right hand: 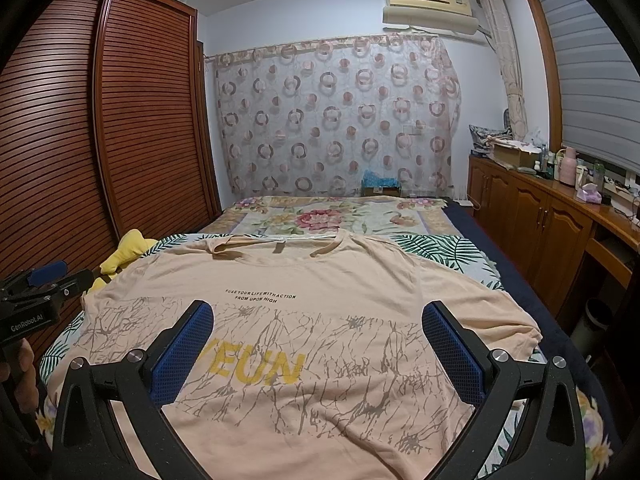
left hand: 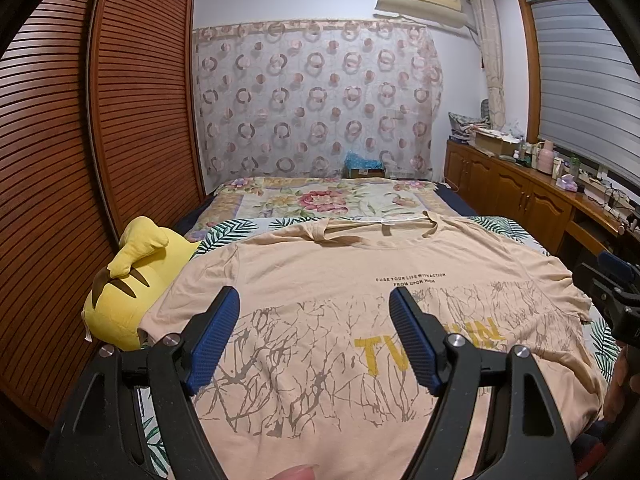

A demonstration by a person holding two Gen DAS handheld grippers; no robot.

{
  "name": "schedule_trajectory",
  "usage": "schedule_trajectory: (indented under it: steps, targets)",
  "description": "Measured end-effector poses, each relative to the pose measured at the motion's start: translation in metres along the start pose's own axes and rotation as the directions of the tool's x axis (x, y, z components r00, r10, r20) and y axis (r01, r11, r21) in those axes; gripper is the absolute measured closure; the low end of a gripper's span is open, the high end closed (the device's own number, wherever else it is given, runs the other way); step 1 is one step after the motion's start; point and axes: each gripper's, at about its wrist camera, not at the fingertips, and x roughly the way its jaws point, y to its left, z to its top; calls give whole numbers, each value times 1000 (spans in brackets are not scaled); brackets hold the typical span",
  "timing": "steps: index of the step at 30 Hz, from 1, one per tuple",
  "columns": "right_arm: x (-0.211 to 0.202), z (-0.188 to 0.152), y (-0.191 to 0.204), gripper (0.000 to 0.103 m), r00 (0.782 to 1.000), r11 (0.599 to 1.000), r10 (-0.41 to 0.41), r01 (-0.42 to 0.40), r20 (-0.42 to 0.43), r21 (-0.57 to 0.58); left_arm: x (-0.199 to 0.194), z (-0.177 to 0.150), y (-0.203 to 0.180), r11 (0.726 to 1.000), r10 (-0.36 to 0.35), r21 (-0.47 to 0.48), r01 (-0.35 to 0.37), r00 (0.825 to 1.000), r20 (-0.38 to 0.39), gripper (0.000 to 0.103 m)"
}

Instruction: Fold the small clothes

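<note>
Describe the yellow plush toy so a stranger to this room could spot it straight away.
Start at the slatted wooden wardrobe along the bed's left side. At its foot, wedged between it and the peach T-shirt spread flat on the bed, lies the plush toy. It is the only bright yellow, stuffed thing there, with dark brown stripes, and the shirt's left sleeve lies against it.

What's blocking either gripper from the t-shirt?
Nothing visible. The t-shirt lies flat on the bed, both grippers open directly over it. The yellow plush only touches its left sleeve edge.
</note>
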Motion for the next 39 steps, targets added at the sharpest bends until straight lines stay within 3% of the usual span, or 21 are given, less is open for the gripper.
schedule_trajectory:
  steps: [39]
  targets:
    - [-1, 1, 1, 0, 1000, 1000, 2, -2, 3, -1, -4, 2, -2, 1000, -3, 5, 3, 1000, 3, 25]
